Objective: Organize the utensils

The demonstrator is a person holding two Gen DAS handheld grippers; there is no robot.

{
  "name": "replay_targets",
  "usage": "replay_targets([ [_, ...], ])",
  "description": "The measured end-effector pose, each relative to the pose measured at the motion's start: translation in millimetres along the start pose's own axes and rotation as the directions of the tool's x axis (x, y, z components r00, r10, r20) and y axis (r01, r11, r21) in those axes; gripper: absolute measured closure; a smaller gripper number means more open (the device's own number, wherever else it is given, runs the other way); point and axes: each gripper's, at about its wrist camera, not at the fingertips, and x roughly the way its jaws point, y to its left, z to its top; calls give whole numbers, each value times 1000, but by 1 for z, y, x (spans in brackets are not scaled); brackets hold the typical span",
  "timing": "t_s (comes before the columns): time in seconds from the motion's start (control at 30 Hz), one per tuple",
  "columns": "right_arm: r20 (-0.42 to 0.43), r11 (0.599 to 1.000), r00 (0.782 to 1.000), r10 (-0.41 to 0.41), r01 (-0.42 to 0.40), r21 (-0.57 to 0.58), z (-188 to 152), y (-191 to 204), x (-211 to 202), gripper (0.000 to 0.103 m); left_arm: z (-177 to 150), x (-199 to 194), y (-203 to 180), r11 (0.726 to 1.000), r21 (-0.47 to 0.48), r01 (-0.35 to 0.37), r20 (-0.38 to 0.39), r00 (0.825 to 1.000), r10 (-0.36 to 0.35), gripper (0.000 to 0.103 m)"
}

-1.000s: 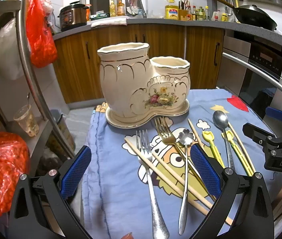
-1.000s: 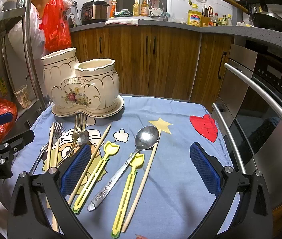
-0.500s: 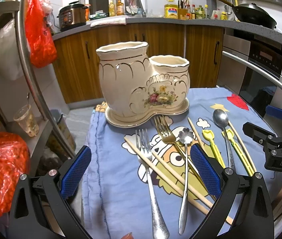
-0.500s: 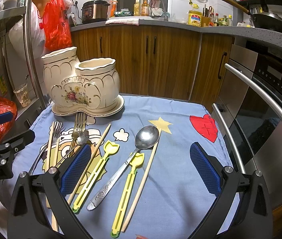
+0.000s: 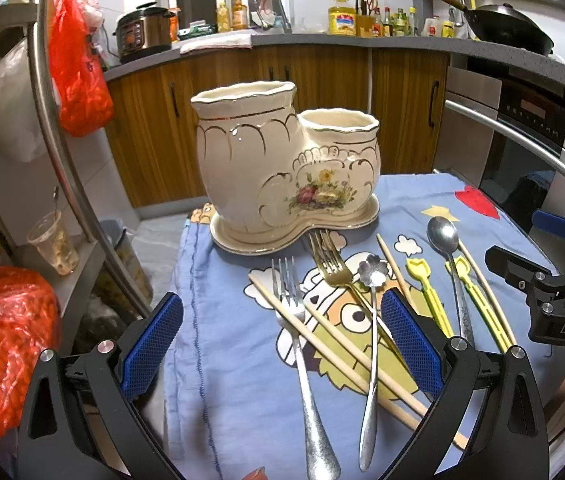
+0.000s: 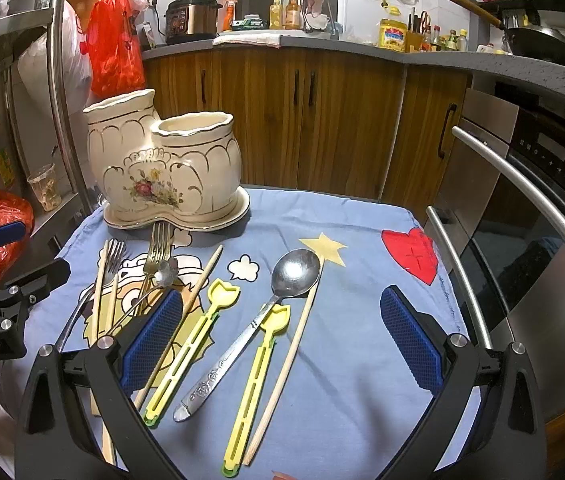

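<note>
Straight ahead of the left tongs (image 5: 282, 344), spread wide and holding nothing: silver fork (image 5: 300, 344), long axis running away toward the ceramic holder (image 5: 282, 168) at the blue-clothed bench's (image 5: 222, 360) far edge. Nearer the left side than the right tongs (image 6: 278, 340) (equally agape, empty, over spoon (image 6: 270, 312) and chopsticks). Barely any change from a second ago, only a slight creep forward.

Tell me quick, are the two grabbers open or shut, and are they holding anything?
Left gripper: open, holding nothing, above the forks and chopsticks.
Right gripper: open, holding nothing, above the big spoon.
</note>
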Motion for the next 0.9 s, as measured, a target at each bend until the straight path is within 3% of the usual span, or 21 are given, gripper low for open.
replay_targets([
  [0.53, -22, 1000, 1000, 10, -10, 7, 1, -5, 4, 5, 0, 1, -1, 999, 41, -35, 15, 999, 34, 5],
  [0.67, 5, 999, 1000, 16, -16, 28, 8, -22, 5, 5, -2, 6, 6, 1000, -25, 11, -5, 1000, -11, 5],
  [0.8, -11, 998, 1000, -11, 11, 67, 16, -44, 18, 5, 0, 11, 10, 998, 28, -53, 41, 998, 52, 5],
  [0.9, -66, 991, 997, 42, -33, 126, 17, -60, 31, 5, 3, 16, 18, 996, 40, -84, 67, 994, 81, 5],
])
